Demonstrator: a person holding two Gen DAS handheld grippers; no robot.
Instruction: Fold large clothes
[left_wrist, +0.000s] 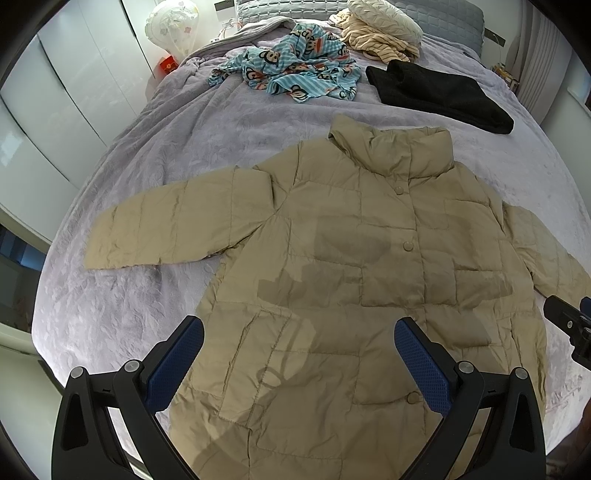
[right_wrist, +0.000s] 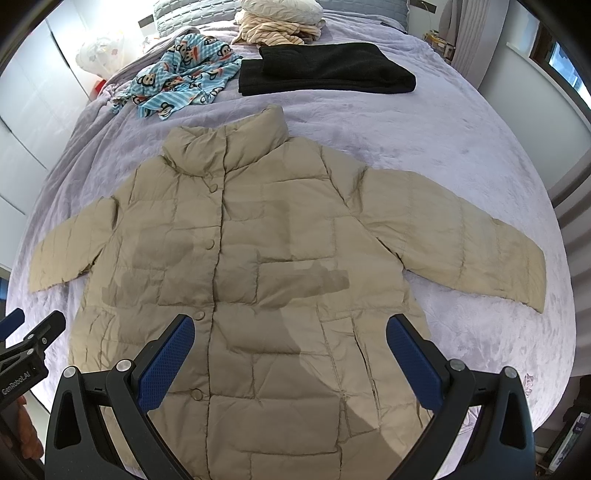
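Beige jacket (left_wrist: 332, 266): I see it spread flat, front up, snaps shut, collar far, both sleeves out to the sides, on the lilac blanket (left_wrist: 155, 155).
Left gripper (left_wrist: 299, 350): I have it above the near hem, jaws wide apart, holding nothing.
Right gripper (right_wrist: 290, 349): mine also hangs over the lower front, jaws apart, empty.
Far side: black folded garment (right_wrist: 325, 68) right, blue monkey-print cloth (right_wrist: 181, 70) left, striped cream pile (right_wrist: 273, 31) beyond.

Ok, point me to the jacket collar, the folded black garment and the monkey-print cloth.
jacket collar (right_wrist: 229, 147), right wrist view, middle of the upright collar.
folded black garment (right_wrist: 325, 68), right wrist view, centre of its top face.
monkey-print cloth (left_wrist: 291, 62), left wrist view, middle of the crumpled heap.
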